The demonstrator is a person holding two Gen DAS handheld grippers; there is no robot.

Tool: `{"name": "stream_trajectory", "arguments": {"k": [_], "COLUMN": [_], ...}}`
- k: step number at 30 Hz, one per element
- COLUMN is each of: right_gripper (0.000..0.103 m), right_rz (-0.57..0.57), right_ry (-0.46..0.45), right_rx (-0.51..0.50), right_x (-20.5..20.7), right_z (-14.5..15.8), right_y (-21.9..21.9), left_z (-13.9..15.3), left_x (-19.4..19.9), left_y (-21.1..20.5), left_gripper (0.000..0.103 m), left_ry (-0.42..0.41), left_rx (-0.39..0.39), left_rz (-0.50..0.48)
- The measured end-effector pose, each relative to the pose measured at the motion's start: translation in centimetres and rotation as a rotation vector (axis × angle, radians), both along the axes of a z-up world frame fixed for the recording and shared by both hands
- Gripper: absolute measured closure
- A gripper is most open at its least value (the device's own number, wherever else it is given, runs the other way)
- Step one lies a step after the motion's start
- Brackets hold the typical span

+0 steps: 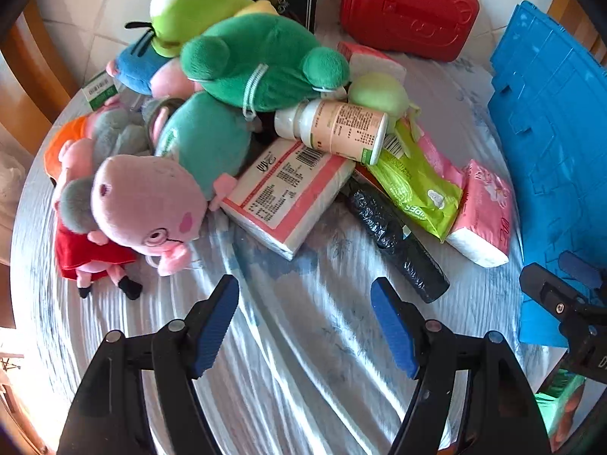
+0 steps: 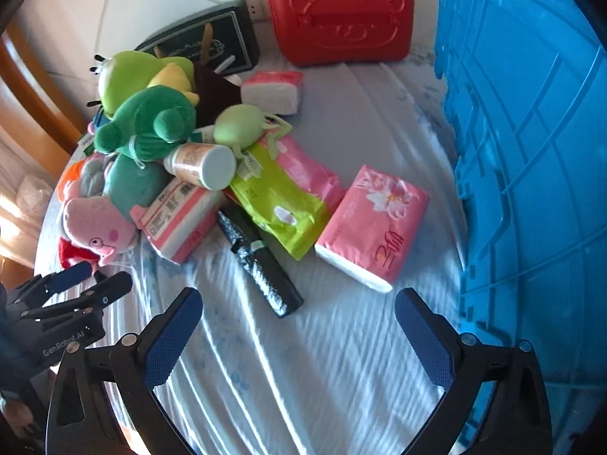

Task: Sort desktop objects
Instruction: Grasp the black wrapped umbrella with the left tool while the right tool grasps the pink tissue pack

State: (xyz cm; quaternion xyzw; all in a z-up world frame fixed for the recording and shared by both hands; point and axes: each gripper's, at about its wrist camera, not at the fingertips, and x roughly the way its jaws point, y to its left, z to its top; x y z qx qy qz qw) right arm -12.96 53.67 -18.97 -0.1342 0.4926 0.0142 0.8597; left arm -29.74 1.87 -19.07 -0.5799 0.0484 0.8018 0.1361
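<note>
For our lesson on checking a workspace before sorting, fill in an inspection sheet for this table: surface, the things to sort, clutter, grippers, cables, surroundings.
Surface: round table under a pale, wrinkled cloth.
Job's things: soft toys heaped at the left, pink pig in front; white bottle lying on a tissue pack; green wipes pack; pink tissue pack lying apart; black roll.
Clutter: red case and dark box at the far edge.
Grippers: left gripper and right gripper both open, holding nothing.
Cables: nothing seen.
Surroundings: blue crate at the right; wooden chairs, tiled floor.
</note>
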Motion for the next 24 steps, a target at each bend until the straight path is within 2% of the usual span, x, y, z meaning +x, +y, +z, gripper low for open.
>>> {"name": "stream_trajectory", "arguments": {"k": [4,8,12,17,22,24], "right_gripper": [0.0,0.0,0.0,0.0,0.0,0.0], "right_rz": [-0.049,-0.103,-0.156,-0.173,-0.17,-0.158], "right_ry": [0.046,0.071,0.069,0.069,0.087,0.103], "right_rx": [0.032,0.047,0.054,0.11,0.046,0.027], "right_x": [2.7,4.8,6.1,7.3,8.8,9.2], "right_z": [-2.5,-4.4,-5.2,-5.8,-7.5,-8.7], "right_y": [-1.7,-3.3,-5.1,-6.2,-6.0,-6.2], "left_z": [-3.7,-6.0,-7.4,-8.4,-10.0,-10.0], "left_x": [-1.5,-2.3,-2.7,-3.4,-3.5,-3.1], "left_y": [3.2,5.7,7.8,10.3,11.7,11.3], "left_gripper": [0.031,0.032,0.032,0.032,0.032,0.038], "left_ry": [-0.068,-0.106,-0.133,-0.132,-0.158,-0.142], "left_rx": [-0.016,-0.015,0.019,0.01,-0.014,-0.021], "left_rz": [-0.013,-0.025,-0.055,-0.086,-0.143,-0.16]}}
